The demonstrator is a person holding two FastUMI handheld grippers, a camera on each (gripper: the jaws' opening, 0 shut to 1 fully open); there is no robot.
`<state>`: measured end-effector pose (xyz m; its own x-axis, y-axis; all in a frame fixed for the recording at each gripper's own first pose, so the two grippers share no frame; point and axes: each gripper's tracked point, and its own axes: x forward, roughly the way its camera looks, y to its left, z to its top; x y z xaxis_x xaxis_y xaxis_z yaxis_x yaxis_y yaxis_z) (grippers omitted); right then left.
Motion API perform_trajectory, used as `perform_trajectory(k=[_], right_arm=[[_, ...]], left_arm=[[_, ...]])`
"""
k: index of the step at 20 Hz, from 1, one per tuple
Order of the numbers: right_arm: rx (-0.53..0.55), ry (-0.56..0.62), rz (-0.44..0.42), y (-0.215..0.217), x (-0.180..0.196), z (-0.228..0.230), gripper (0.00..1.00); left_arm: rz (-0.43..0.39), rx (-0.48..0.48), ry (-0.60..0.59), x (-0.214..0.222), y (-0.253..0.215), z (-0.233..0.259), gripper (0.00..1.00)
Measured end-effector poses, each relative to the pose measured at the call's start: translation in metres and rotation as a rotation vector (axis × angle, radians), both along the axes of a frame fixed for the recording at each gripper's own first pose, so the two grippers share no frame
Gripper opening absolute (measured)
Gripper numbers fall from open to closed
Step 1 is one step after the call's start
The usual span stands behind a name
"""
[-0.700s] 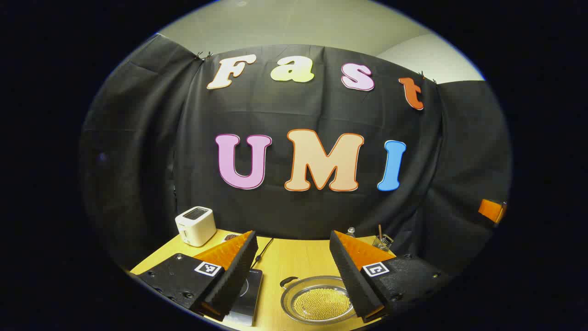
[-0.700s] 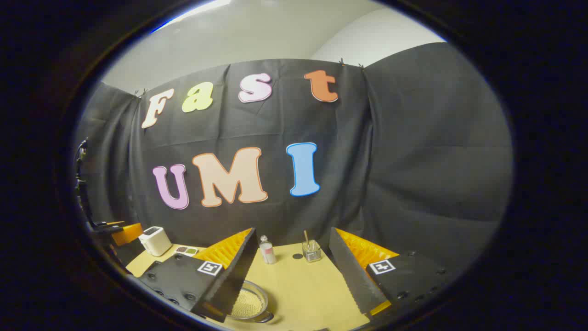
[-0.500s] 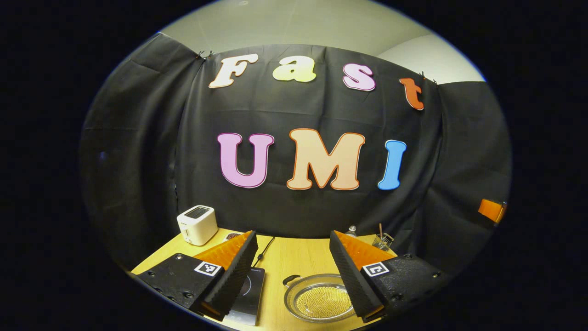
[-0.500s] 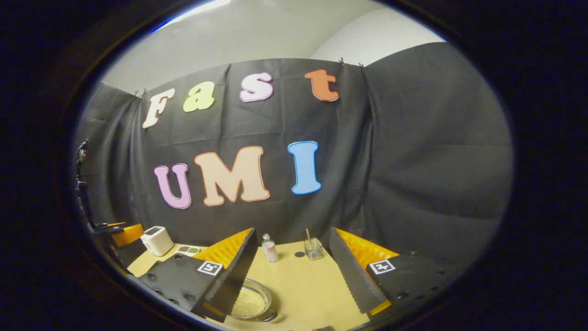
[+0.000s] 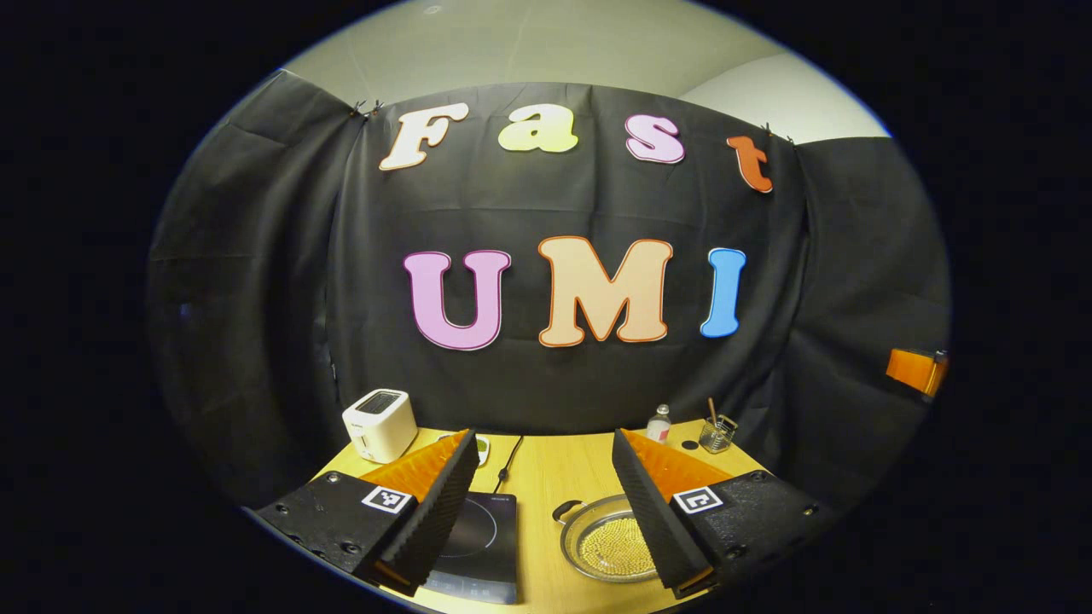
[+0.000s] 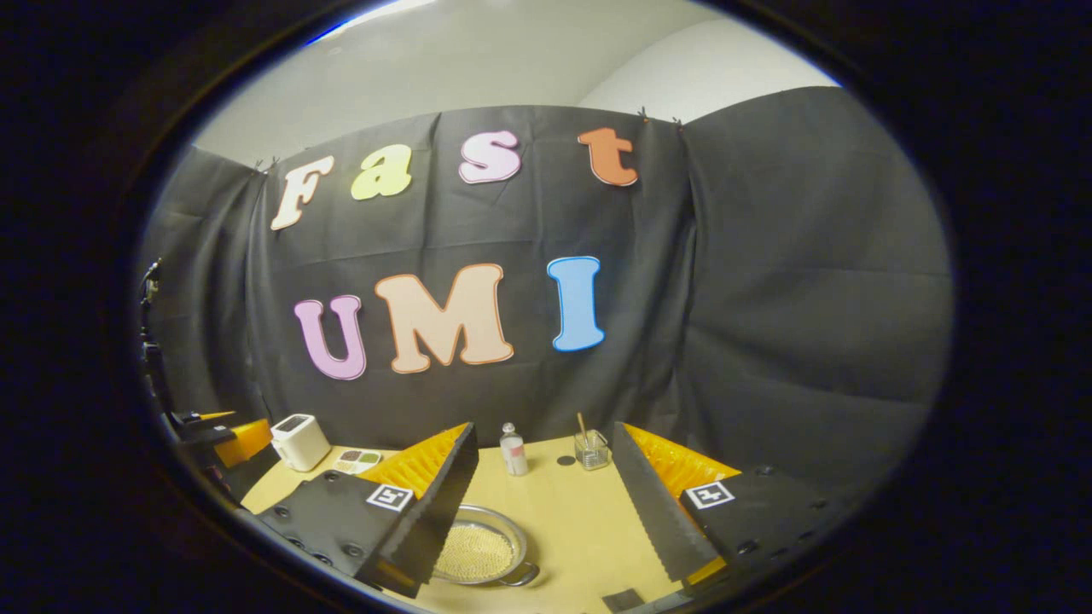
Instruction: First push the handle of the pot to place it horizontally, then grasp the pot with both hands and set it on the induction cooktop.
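In the left gripper view, going from left to right, a white toaster [image 5: 380, 424] was seen at the lower left on the wooden surface [image 5: 546, 469], and below it the induction cooktop [image 5: 478, 546] lay flat, partly covered by the left finger of the left hand-held gripper [image 5: 539, 512]. That gripper's fingers were spread wide, with nothing held between them. The pot [image 5: 607, 547] was seen just right of the cooktop, apart from it, at the lower centre-right of the frame, its right part hidden behind the right finger. One dark handle [image 5: 565, 511] was seen at the pot's upper left rim, so the axis through the handles was judged to run aslant rather than level across the frame. A small bottle [image 5: 658, 424] and a glass [image 5: 717, 435] were seen farther back, at the right.

In the right gripper view, the pot [image 6: 482, 554] lay at the lower left of centre, partly behind the left finger of the right hand-held gripper [image 6: 539, 512], whose fingers were likewise spread and empty. A handle [image 6: 522, 578] was seen at the pot's lower right rim, on the side toward this gripper. Neither gripper touched the pot. The right hand-held gripper was judged the better placed to push that handle, with the push not yet begun.
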<state>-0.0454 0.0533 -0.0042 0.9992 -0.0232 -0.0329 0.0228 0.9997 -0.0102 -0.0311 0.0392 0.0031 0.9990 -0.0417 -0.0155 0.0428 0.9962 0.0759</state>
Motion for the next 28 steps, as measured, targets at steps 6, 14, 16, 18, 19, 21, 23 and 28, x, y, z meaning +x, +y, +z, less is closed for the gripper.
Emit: perform_trajectory(k=[6, 14, 16, 18, 19, 21, 23, 28], right_arm=[[-0.002, 0.023, -0.008, 0.023, -0.018, -0.003, 0.96], [0.005, 0.06, -0.027, 0.042, -0.049, -0.015, 0.96], [0.012, 0.056, -0.037, 0.043, -0.056, -0.016, 0.97], [0.018, 0.054, -0.042, 0.047, -0.061, -0.015, 0.79], [0.02, 0.056, -0.043, 0.05, -0.063, -0.015, 0.71], [0.018, 0.059, -0.037, 0.057, -0.065, -0.018, 0.5], [0.006, 0.065, -0.047, 0.058, -0.067, -0.021, 0.3], [-0.031, 0.137, -0.021, 0.072, -0.066, -0.046, 0.08]], left_arm=[[-0.031, 0.034, -0.035, -0.019, 0.011, 0.015, 0.95], [-0.083, 0.014, 0.001, -0.042, 0.024, -0.007, 0.95], [-0.089, 0.003, 0.016, -0.044, 0.03, -0.014, 0.92], [-0.087, -0.008, 0.018, -0.045, 0.039, -0.016, 0.92], [-0.084, -0.011, 0.015, -0.045, 0.043, -0.015, 0.92], [-0.078, -0.012, 0.003, -0.044, 0.051, -0.014, 0.92], [-0.074, -0.019, -0.005, -0.04, 0.058, -0.015, 0.92], [-0.041, -0.057, 0.013, -0.039, 0.078, -0.026, 0.96]])
